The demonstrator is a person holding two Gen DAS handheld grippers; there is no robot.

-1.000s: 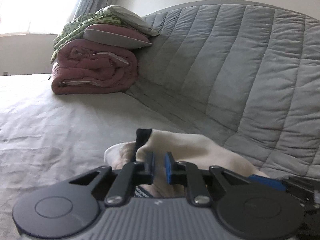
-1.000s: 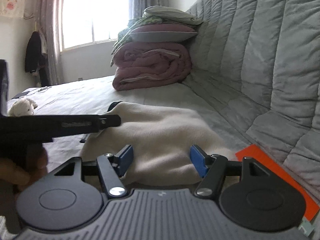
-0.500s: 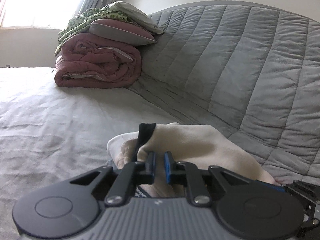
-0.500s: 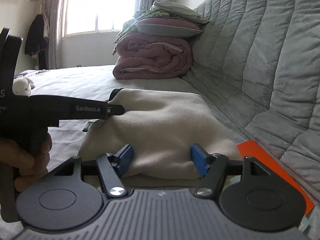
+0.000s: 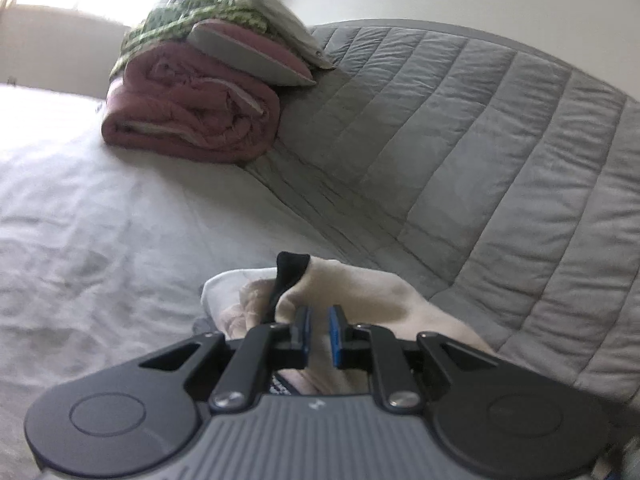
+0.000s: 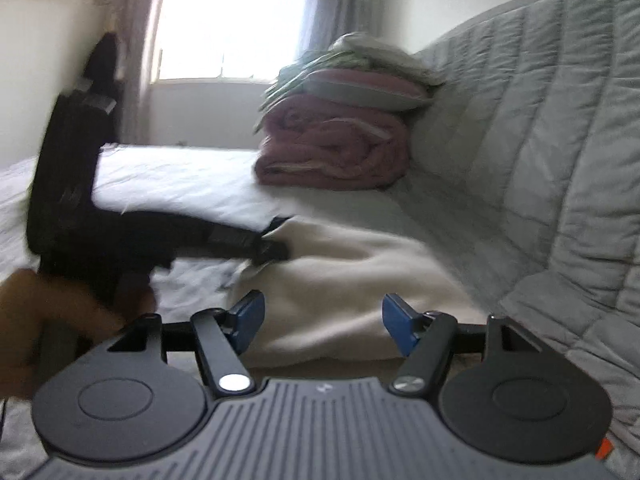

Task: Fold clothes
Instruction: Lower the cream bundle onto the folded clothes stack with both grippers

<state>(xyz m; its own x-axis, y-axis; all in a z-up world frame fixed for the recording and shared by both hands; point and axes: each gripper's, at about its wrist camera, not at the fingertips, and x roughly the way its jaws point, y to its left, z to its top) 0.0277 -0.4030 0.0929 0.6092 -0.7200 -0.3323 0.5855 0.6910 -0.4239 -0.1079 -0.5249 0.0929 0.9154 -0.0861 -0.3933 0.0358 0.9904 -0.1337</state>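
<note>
The jaws of the left gripper point(image 5: 319, 330) stand close together with only a narrow gap, pinching a fold of the cream garment point(image 5: 360, 300) at the lower centre of the left wrist view. A black collar or trim point(image 5: 290, 270) pokes up from the cloth just above the blue pads. The jaws of the right gripper point(image 6: 323, 322) stand wide apart, holding nothing; the cream garment lies on the bed just beyond and between them, in the lower centre of the right wrist view.

No boxes or baskets show. The garment rests on a pale wrinkled bed sheet point(image 5: 80, 240) that fills the left of both views. A grey quilted cover point(image 5: 500, 180) rises along the right. At the upper left of the left wrist view sits a rolled pink blanket point(image 5: 192, 120), with a pillow point(image 5: 248, 54) and a green patterned cloth point(image 5: 184, 14) stacked on it. In the right wrist view a bright window point(image 6: 232, 20) with curtains sits at the top, and a hand point(image 6: 52, 320) holds the left gripper's dark, blurred body at the left.
</note>
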